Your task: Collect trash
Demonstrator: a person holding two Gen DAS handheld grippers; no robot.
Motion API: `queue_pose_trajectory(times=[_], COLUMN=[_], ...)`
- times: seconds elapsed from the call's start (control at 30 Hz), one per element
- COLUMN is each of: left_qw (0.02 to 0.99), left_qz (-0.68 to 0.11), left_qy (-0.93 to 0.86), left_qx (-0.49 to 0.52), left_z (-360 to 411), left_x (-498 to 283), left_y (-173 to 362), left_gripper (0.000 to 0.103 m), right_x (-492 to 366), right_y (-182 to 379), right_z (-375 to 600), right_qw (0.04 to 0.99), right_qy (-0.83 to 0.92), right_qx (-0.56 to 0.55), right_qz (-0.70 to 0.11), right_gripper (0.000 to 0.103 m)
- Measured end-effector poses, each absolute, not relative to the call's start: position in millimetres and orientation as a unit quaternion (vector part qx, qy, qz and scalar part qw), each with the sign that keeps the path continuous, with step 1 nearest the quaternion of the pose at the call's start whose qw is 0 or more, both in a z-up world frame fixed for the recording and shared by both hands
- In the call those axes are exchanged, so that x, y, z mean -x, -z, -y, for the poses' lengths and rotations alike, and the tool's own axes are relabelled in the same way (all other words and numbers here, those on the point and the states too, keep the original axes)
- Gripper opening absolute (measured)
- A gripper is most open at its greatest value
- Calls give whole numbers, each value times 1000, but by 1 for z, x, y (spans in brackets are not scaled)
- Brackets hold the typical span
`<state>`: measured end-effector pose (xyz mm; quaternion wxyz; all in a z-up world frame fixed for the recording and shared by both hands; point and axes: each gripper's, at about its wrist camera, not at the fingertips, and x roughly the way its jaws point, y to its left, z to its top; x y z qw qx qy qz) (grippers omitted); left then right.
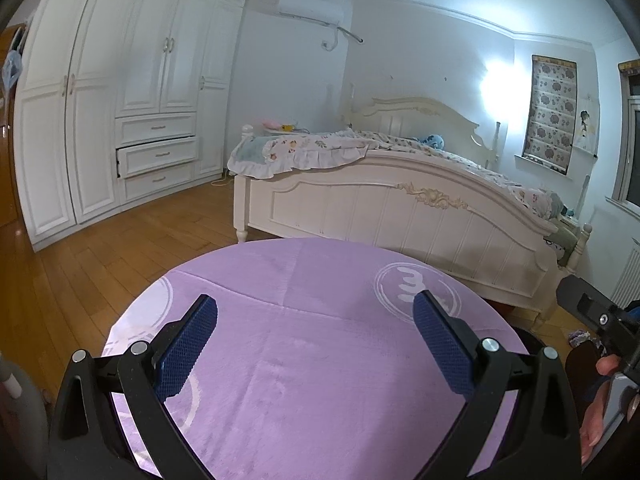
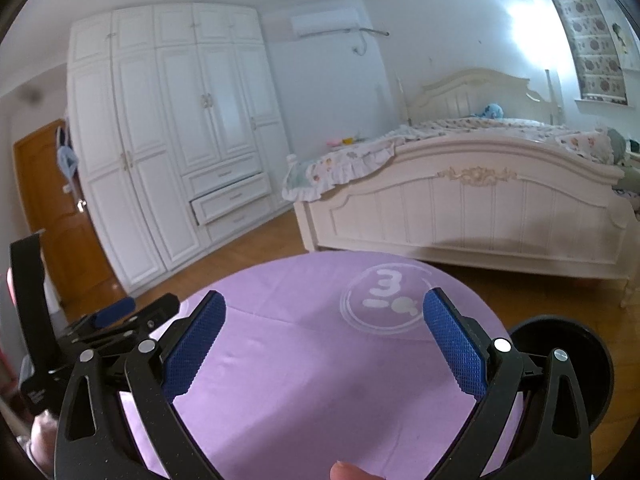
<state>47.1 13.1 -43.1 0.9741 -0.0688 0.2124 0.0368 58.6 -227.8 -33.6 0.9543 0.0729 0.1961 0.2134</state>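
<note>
My left gripper (image 1: 316,340) is open and empty, held above a table covered by a purple cloth (image 1: 320,360). My right gripper (image 2: 324,338) is open and empty above the same purple cloth (image 2: 320,380). The left gripper also shows at the left edge of the right wrist view (image 2: 116,316). The right gripper's body shows at the right edge of the left wrist view (image 1: 600,312). A dark round bin (image 2: 568,364) stands at the table's right side. No trash shows on the cloth.
A white bed (image 1: 400,208) with a floral quilt stands beyond the table. A white wardrobe (image 1: 132,92) with one drawer ajar lines the left wall. A wooden door (image 2: 52,208) is at the left. The floor (image 1: 100,260) is wood.
</note>
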Motion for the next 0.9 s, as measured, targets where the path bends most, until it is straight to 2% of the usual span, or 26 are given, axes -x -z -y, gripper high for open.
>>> queue_pose_trajectory(times=[0.9], left_qw=[974], left_qz=[-217], left_qy=[-34], left_qx=[61], left_z=[-21], left_x=[-42], left_y=[44], left_gripper=[97], right_x=[-58], right_y=[44], right_z=[232], right_qw=[953], right_qy=[-206], right_qx=[-83], right_qz=[-206], right_gripper=[97])
